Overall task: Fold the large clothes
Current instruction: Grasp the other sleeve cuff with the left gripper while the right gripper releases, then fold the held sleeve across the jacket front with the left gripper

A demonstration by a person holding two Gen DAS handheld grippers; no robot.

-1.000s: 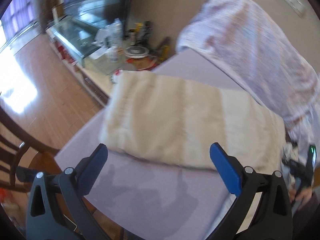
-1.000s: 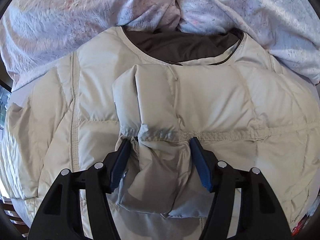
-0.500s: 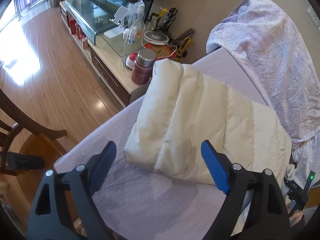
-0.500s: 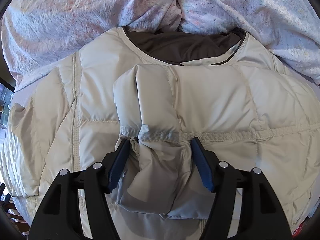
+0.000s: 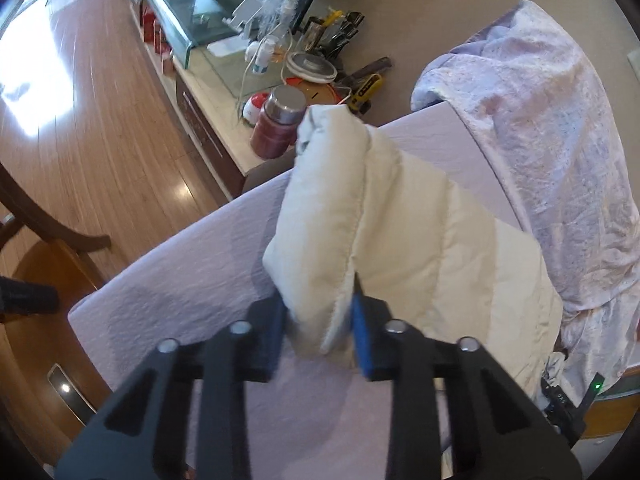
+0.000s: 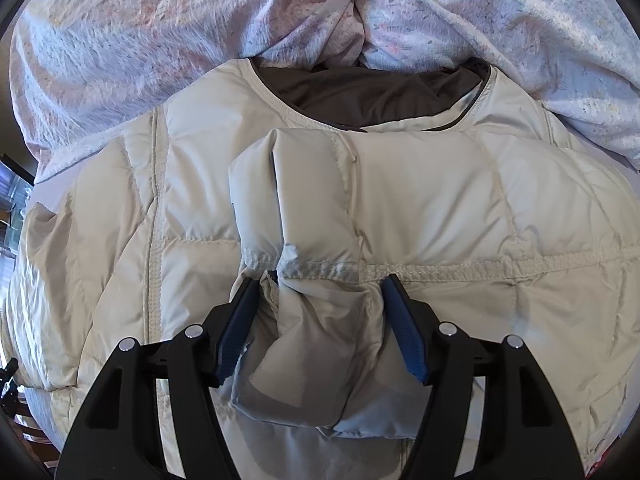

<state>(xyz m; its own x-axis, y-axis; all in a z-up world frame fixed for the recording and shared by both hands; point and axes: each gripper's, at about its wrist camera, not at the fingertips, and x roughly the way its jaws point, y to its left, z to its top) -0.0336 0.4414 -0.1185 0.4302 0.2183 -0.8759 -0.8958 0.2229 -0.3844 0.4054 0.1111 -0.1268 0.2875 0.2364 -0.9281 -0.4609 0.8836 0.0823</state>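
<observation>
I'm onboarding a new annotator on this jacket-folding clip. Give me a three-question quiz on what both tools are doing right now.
1. True or false: the left tool is shut on a corner of the cream puffer jacket.
2. What sits between the right tool pads: A) the floral quilt, B) a bunched sleeve, C) nothing?
3. Fill in: the jacket's neck opening shows a ___ lining.

Key: 1 true; 2 B; 3 dark grey-brown.

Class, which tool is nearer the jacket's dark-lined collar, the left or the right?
Right. The right tool grips a folded sleeve just below the collar. The left tool pinches a jacket edge; no collar shows there.
</observation>
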